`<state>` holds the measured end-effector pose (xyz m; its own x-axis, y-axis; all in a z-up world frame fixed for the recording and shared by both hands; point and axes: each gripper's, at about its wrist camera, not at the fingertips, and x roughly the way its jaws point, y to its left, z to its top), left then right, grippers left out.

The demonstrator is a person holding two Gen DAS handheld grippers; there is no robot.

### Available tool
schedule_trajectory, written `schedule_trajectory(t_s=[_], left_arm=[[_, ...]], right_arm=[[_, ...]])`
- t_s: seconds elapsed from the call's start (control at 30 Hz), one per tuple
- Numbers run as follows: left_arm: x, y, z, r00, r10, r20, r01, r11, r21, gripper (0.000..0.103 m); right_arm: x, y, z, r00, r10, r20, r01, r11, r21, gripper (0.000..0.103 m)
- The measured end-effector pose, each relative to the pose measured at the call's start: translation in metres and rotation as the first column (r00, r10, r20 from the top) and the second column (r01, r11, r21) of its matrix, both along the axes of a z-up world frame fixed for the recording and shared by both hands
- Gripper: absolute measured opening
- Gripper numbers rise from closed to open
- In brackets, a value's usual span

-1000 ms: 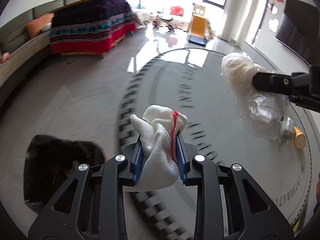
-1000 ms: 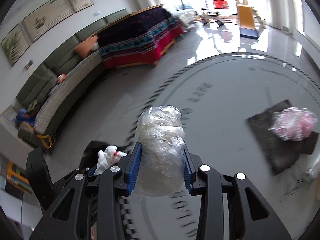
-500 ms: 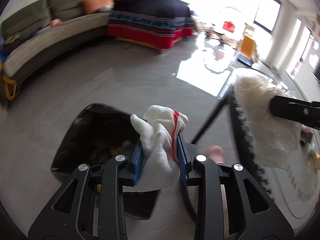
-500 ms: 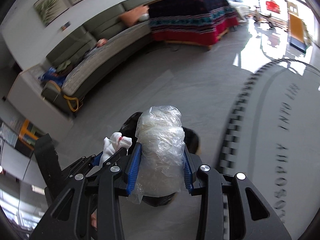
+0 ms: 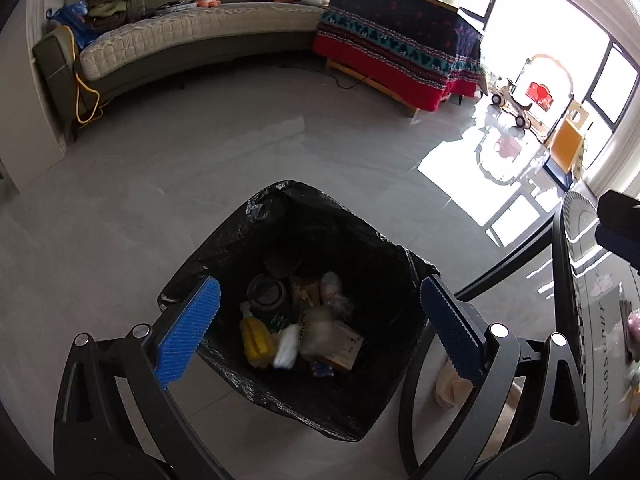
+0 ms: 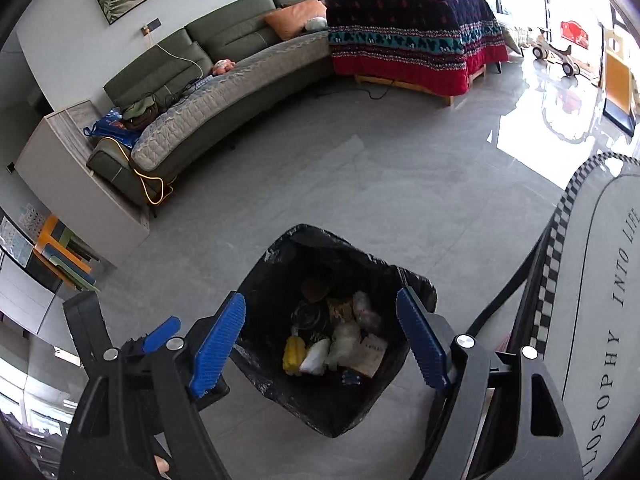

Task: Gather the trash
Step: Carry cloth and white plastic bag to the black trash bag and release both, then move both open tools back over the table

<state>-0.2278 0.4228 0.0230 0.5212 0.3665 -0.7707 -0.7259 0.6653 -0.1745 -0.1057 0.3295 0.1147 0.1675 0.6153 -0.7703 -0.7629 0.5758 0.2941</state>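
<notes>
A bin lined with a black bag stands on the grey floor below both grippers; it also shows in the right wrist view. Inside lie a white cloth wad, a clear plastic bundle, a yellow item and other trash. The cloth and the plastic show in the right wrist view too. My left gripper is open and empty above the bin. My right gripper is open and empty above it too, with the left gripper beside it.
A round table with a checkered rim stands right of the bin, with a pink item on it. A green sofa and a blanket-covered table stand far across the floor. A white cabinet stands at the left.
Both grippers swung from the table to above the bin and opened. The white cloth and the clear plastic bundle left the jaws and now lie in the bin.
</notes>
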Motion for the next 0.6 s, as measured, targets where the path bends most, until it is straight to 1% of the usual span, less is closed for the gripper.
schedule_trajectory(t_s=[0.17,0.3,0.37,0.6], left_arm=[[-0.002,-0.006,-0.004,1.000,-0.027,-0.016,0.027,1.000,0.013,0.097],[0.003,-0.014,-0.001,0.998,-0.052,-0.026,0.052,0.999,0.014,0.097],[0.006,-0.018,0.001,0.997,-0.065,-0.027,0.066,0.998,0.016,0.097],[0.023,-0.049,0.017,0.991,-0.130,-0.021,0.131,0.989,0.062,0.097]], right_arm=[[0.000,-0.024,-0.004,1.000,-0.005,-0.009,0.005,1.000,0.006,0.079],[0.005,-0.043,-0.001,1.000,-0.018,-0.020,0.018,1.000,0.022,0.079],[0.007,-0.052,0.002,0.999,-0.028,-0.024,0.029,0.999,0.032,0.079],[0.019,-0.091,0.013,0.996,-0.077,-0.040,0.080,0.993,0.082,0.079]])
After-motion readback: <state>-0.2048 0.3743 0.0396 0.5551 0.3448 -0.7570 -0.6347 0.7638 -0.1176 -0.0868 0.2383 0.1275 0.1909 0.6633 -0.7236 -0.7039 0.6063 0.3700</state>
